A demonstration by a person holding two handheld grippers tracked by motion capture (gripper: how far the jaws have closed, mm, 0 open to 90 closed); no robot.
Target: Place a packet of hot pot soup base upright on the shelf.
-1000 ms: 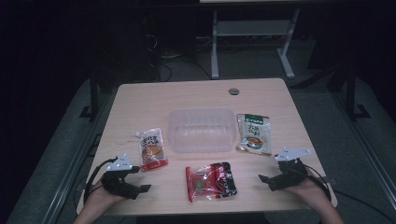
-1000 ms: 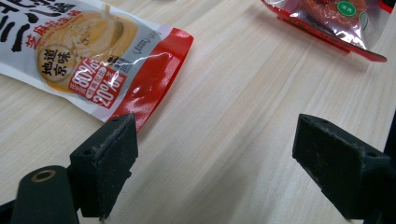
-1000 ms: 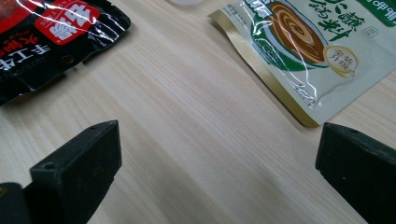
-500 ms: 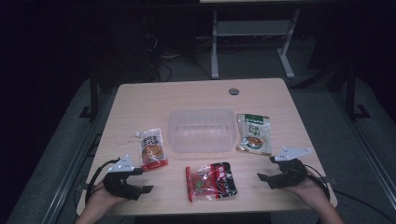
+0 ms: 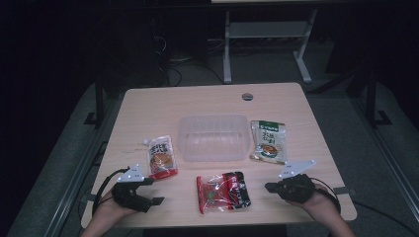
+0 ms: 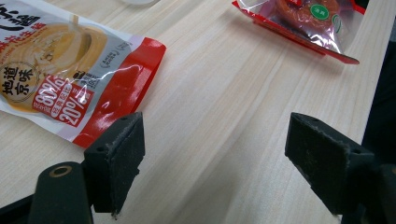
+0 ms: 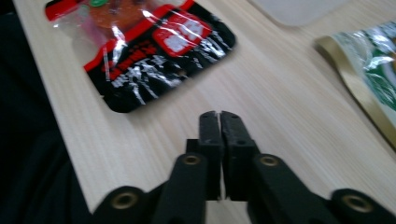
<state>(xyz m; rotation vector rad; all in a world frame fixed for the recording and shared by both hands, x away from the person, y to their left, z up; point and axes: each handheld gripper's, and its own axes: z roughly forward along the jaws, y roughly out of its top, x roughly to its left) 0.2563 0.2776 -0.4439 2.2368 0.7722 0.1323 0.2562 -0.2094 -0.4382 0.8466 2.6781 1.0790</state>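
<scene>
nothing is packed yet, by the look of it: the clear tray sits mid-counter and seems to hold nothing, though its see-through walls make that hard to confirm from the high view. three pouches lie flat around it, none touching a tool. the orange pouch lies just left of the tray, the green pouch just right of it, and the red-black pouch nearer the person, between the two hands. left tool rests low at the near left edge with jaws spread wide over bare wood; the orange pouch's red corner lies just ahead of its left jaw, apart from it. right tool has just been closing and its jaws now stand pressed together with nothing between them, tips aimed over bare wood with the red-black pouch near ahead and the green pouch off to the side. judgement: work is at its very start, no pouch lifted. left to do: pick each pouch and set it in the tray. right tool must reopen before any pick; left tool looks ready for the orange pouch.
</scene>
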